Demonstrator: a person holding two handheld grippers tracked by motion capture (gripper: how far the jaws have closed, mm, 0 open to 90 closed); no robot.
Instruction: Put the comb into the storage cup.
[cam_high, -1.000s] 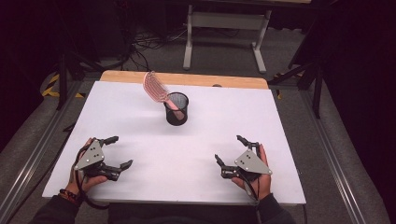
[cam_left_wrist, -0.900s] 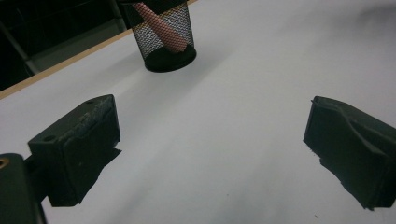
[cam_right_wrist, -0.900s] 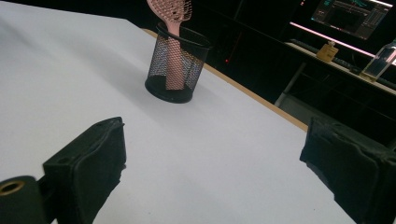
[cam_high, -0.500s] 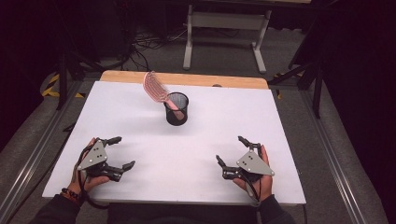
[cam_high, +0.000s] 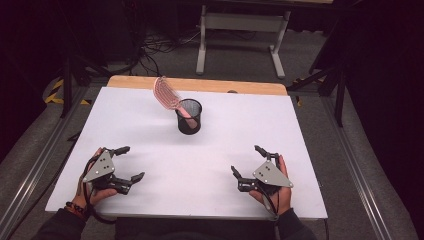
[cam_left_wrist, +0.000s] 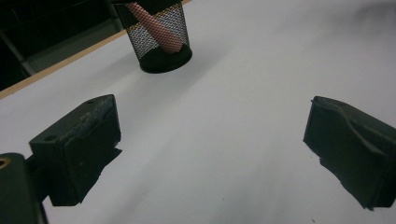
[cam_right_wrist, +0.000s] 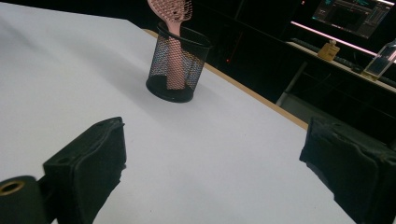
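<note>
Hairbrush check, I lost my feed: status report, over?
Left gripper open, empty, near table edge. Right gripper open, empty, likewise. Pink hairbrush handle-down in black mesh cup, leaning left. White table bare between, nothing in the way.

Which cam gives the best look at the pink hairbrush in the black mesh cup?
High view: the pink hairbrush shows whole, head leaning left out of the black mesh cup. The right gripper view crops the head top; the left gripper view gives just the handle through the mesh.
</note>
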